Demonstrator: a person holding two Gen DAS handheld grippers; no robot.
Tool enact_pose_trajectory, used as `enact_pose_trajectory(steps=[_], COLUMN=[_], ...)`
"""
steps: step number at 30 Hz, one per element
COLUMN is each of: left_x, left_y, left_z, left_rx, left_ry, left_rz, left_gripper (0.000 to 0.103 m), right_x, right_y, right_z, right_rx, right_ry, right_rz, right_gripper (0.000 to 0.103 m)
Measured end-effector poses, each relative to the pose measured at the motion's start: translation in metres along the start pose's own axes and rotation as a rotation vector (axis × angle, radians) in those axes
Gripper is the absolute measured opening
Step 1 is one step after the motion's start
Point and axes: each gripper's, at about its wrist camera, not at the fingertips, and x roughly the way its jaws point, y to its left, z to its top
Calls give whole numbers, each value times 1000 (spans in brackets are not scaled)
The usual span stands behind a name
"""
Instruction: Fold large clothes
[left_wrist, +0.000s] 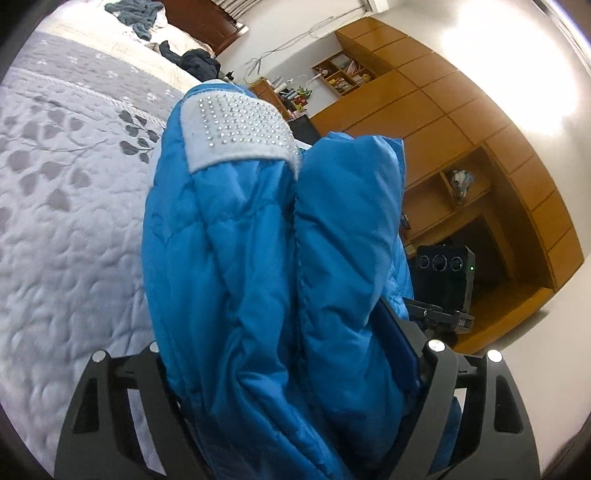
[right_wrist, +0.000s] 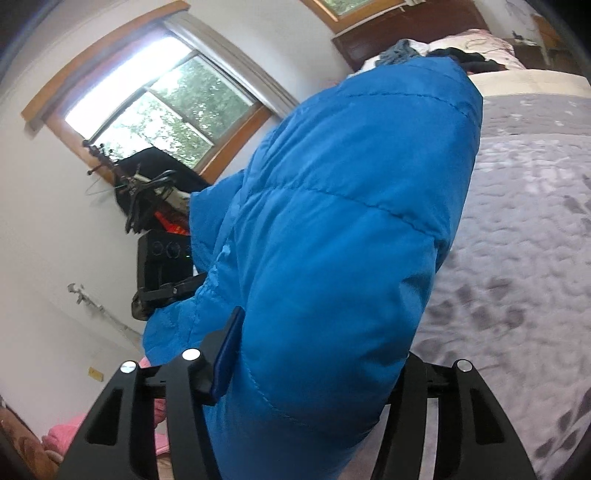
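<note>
— Filling the middle of the left wrist view is a blue quilted jacket (left_wrist: 266, 266), bunched into thick folds and standing up between the two black fingers of the left gripper (left_wrist: 291, 369). Are the jaws clamped on it?

— They are. Padded fabric is packed between the fingers, and a dark blue pad (left_wrist: 397, 343) presses its right flank at lower right of the frame. A white patch studded with small rhinestones (left_wrist: 240, 129) sits near the top of the bundle.

— And the other side?

— The same. In the right wrist view the right gripper (right_wrist: 314, 373) grips another bulky section of the jacket (right_wrist: 351, 221), which rises from the bottom centre toward the upper right. Its left finger's blue pad (right_wrist: 229, 354) lies flat against the cloth; the right finger is mostly hidden behind the fold.

— What lies around it?

— A bed with a grey leaf-patterned quilt (left_wrist: 66, 206) covers the left of the left wrist view and the right side of the right wrist view (right_wrist: 524, 258). Loose dark clothes (left_wrist: 199, 61) lie at the bed's far end, upper centre. Wooden cabinets (left_wrist: 461, 122) fill the upper right, and a window (right_wrist: 155, 107) shows in the upper left of the right wrist view.
</note>
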Motion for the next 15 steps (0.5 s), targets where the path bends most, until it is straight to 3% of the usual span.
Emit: enact_pose_trajectory(steps=[6, 10, 15], left_x=[35, 47, 52], left_y=[32, 51, 46], left_z=[9, 11, 6], left_rx=[-7, -13, 18], left_ry=[28, 41, 29], left_rz=[77, 76, 103], left_gripper=[80, 84, 88], right_x=[10, 26, 25], right_y=[-62, -108, -119], right_z=[8, -4, -14], right_rx=[81, 177, 176], right_ry=[27, 49, 31], right_rz=[-20, 26, 38], right_gripper=[57, 67, 75])
